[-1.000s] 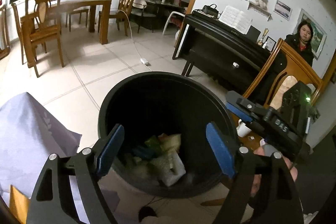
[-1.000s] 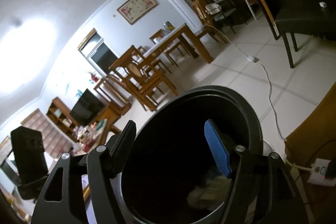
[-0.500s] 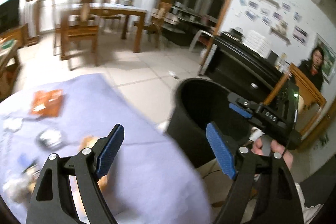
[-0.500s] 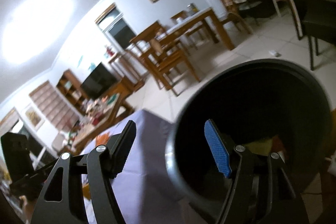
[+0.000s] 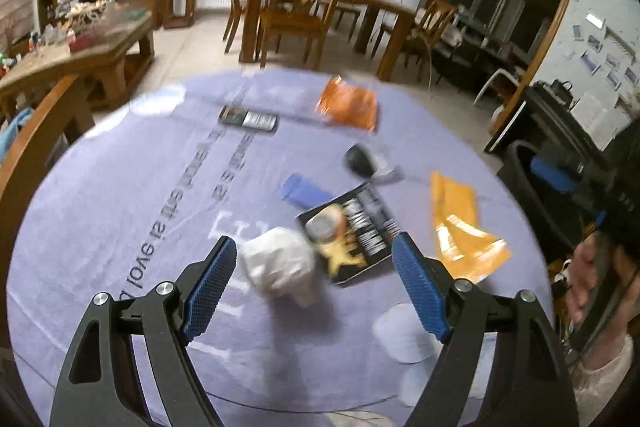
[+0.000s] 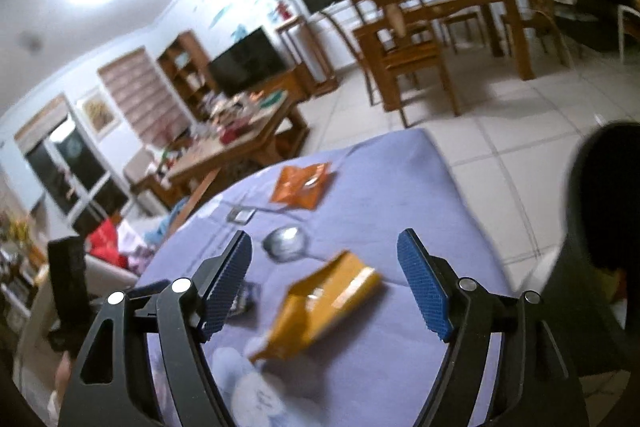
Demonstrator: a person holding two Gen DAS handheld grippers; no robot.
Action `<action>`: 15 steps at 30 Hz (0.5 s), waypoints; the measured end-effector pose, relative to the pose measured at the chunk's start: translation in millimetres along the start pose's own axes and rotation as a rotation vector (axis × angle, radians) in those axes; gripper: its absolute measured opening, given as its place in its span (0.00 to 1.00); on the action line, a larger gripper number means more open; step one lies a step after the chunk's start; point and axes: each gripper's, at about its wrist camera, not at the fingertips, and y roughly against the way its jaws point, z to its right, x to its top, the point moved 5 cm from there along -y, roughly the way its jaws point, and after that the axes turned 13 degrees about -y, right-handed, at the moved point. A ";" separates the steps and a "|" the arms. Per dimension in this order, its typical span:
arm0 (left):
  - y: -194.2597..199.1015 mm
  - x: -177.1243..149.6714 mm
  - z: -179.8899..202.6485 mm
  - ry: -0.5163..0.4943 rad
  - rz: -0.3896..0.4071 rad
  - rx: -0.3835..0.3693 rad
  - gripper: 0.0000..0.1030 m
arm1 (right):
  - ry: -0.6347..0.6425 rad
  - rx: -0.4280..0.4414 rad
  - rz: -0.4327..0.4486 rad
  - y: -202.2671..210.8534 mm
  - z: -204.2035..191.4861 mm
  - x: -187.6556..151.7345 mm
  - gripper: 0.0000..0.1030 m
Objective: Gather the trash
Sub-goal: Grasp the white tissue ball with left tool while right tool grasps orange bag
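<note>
While both claws hang over the lavender printed tablecloth [image 5: 120,195], neither holds anything: the left gripper [image 5: 316,283] stands with its blue-padded jaws wide apart, and the right gripper [image 6: 324,283] likewise.

Trash remaining on the cloth, left wrist view: a crumpled white paper wad [image 5: 278,265] at lower centre, just inside the left jaw; a black printed snack packet [image 5: 352,231] touching it on the right; a yellow-orange foil pouch [image 5: 460,227] at right; a darker orange wrapper [image 5: 348,105] and a small black-and-white packet [image 5: 248,119] toward the top; a round silvery lid-like item [image 5: 362,161] between them. The view is blurred, so finer identification is not possible.

The black plastic bin [image 6: 600,239] stands off the cloth's edge at the far right of the right wrist view.

Judgement: the step in hand is the approach to the next pickup. The left claw is best placed for the white wad; the right frames the yellow-orange pouch [image 6: 320,307]. The next move calls for descending until the pads straddle the item, closing without pinching cloth, then carrying it to the bin.
</note>
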 end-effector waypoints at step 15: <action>-26.1 -14.0 -26.5 -0.074 -0.003 -0.008 0.29 | 0.196 -0.224 -0.230 -184.4 -56.6 35.1 0.89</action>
